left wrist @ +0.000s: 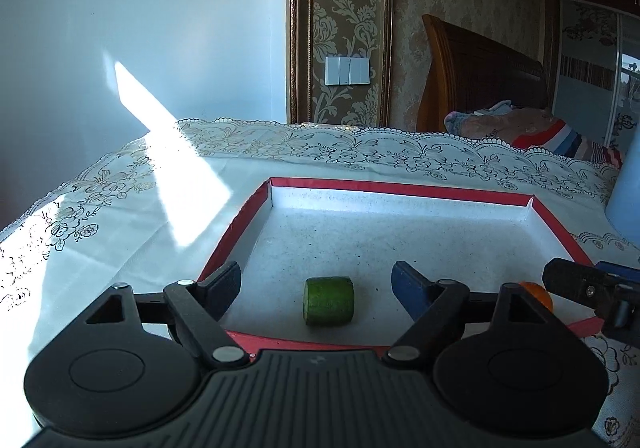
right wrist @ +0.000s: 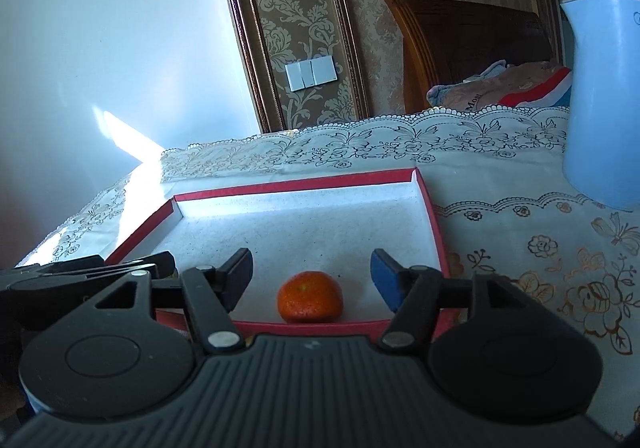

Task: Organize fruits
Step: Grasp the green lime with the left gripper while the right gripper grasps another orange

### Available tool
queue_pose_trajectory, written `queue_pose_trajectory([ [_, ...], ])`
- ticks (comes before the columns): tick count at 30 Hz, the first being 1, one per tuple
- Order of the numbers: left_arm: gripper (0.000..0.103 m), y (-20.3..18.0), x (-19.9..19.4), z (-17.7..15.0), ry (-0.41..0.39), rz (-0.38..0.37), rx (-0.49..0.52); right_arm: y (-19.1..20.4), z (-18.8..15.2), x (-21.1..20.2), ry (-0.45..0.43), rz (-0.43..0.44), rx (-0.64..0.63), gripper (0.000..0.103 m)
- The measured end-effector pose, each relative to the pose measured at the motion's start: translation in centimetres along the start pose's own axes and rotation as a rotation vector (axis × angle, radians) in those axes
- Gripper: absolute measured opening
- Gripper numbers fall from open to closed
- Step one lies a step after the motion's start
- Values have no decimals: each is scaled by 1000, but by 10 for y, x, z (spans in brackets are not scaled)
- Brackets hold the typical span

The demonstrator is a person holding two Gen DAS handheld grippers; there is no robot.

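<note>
- Left tongs (left wrist: 316,282): jaws spread wide, nothing pressed between them; pointing forward and slightly down over the near rim of the box.
- Green fruit piece (left wrist: 329,300): a short cylinder lying on its side on the box floor, long axis running left to right, a cut end facing left; it sits between the two left pads, clear of both, near the front rim.
- Right tongs (right wrist: 312,274): jaws apart, gripping nothing; aimed forward and a little down over the same front rim, the view rolled so the room leans.
- Tangerine (right wrist: 310,296): round, resting on the box floor just inside the front rim, between the right pads with a gap on either side. In the left wrist view it shows only as an orange sliver (left wrist: 538,294) behind the linkage.
- The two tongs sit side by side, close together; the right one's tip (left wrist: 576,280) enters the left view at its right edge.
- Red-rimmed box (left wrist: 400,188): shallow, open-topped, white speckled floor; both items lie along the front rim, the rest of the floor bare up to the far wall.
- Tabletop (right wrist: 520,215): covered by a lace-patterned cloth, open to the left of the box.
- Pale blue kettle (right wrist: 600,107): upright on the cloth, right of the box, apart from it.
- Beyond the tabletop: a wooden headboard (left wrist: 480,79).
</note>
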State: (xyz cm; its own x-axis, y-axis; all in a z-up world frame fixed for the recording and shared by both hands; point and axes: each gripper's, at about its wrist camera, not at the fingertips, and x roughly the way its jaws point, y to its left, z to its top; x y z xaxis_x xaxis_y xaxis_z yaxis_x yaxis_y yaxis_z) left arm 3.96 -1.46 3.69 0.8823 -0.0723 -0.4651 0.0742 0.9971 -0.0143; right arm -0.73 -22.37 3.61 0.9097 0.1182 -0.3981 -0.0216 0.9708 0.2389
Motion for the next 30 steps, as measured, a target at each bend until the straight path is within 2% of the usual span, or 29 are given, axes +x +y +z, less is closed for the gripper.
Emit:
queue_pose_trajectory([
  [6, 83, 49, -45, -12, -64, -23, -86, -1, -19, -40, -21, 76, -27, 65],
  [10, 83, 84, -76, -32, -144, -8, -105, 12, -35, -55, 12, 139, -69, 65],
  [13, 83, 99, -95, -43, -171, -11, -93, 29, -45, -60, 40, 176, -113, 65],
  [18, 86, 101, -111, -62, -122, 6, -7, 61, -58, -57, 95, 189, -212, 65],
  [23, 86, 91, -110, -78, -68, -8, 86, 80, -64, -43, 147, 166, -253, 65],
  [30, 86, 91, -108, -89, -35, -20, 99, 92, -63, -20, 197, 148, -253, 65],
])
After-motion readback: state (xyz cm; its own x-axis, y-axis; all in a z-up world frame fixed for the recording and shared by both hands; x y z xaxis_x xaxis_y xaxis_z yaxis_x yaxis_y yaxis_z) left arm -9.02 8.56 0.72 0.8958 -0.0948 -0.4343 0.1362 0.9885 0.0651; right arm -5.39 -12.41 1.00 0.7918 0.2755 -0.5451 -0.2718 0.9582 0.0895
